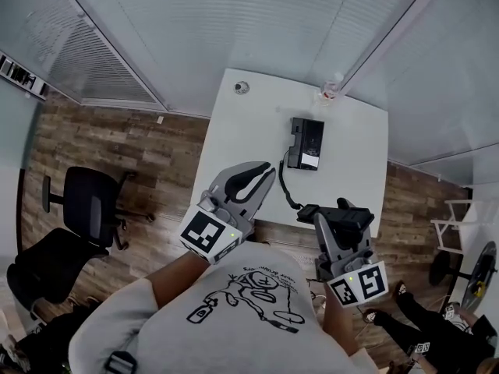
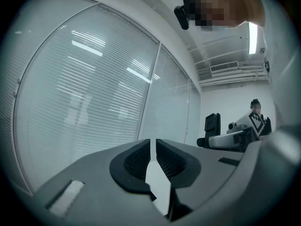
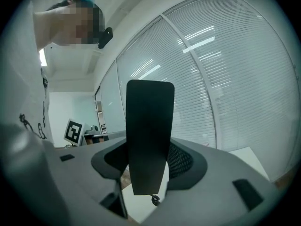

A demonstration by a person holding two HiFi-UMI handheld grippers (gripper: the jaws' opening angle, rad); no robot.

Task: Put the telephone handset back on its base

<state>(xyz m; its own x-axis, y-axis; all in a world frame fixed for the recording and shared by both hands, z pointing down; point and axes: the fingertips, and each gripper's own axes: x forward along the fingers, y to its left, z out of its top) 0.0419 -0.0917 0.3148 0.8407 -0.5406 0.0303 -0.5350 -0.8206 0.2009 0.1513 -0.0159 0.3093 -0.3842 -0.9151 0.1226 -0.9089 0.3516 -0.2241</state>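
I had the handset (image 1: pixel 313 211) clamped in my right gripper (image 1: pixel 341 218), over the near edge of the bench (image 1: pixel 234 131). Its cord (image 1: pixel 285 189) ran to the base (image 1: pixel 306 142) farther back. My left gripper (image 1: pixel 263 170) was nearly closed and empty.

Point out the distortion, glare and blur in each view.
Head view: evenly lit, sharp, the white table brightest, blinds fanning outward from the wide lens. Left gripper view: round fisheye frame with black corners, light streaks glaring on the blinds. Right gripper view: same fisheye, the handset a featureless dark shape against bright blinds.
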